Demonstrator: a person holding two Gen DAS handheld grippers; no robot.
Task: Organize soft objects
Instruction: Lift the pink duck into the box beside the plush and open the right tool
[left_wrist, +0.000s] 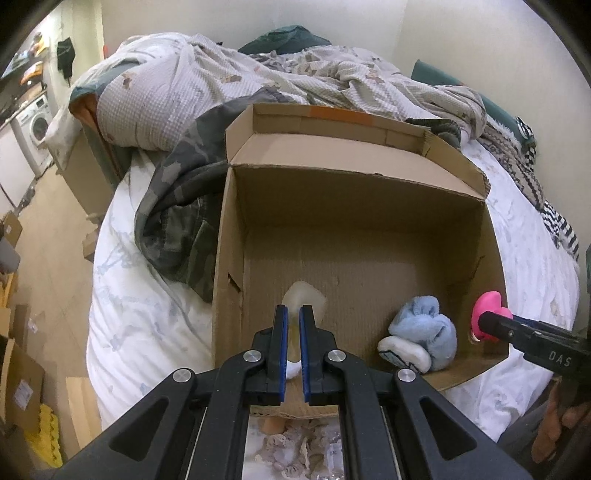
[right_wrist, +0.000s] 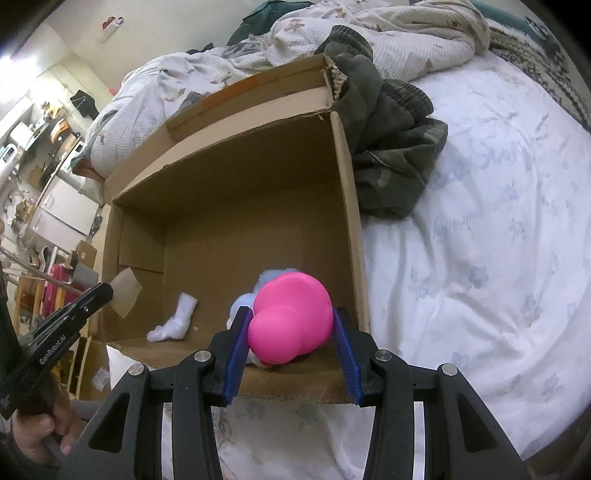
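Pinching a pink squishy toy (right_wrist: 295, 295) between the blue pads of the right gripper (right_wrist: 291, 314), jaws closing on both flanks of its rounded body. Hanging over the near right corner of the cardboard box (left_wrist: 351, 206), above the floor and not yet resting on it.

Handling, as judged: appearing light, smooth and rubbery, likely yielding under pressure and prone to slipping out if squeezed off-centre. Advising a hold across the widest bulge, as now, with moderate force.

Hovering the left gripper (left_wrist: 294, 310) over the box's left half, jaws drawn almost together with a narrow slit showing. Seemingly pinching nothing, going by the right wrist view.

Box contents:
- Lying flat on the floor, left of centre: a white sock (right_wrist: 173, 321), limp, best taken mid-length.
- Sitting in the near right corner: a blue fluffy bundle (left_wrist: 424, 325), touching a white padded piece (left_wrist: 404, 354).

Resting the box on the white bedsheet (right_wrist: 480, 258), with a camouflage garment (left_wrist: 177, 221) crowding against its outer wall.
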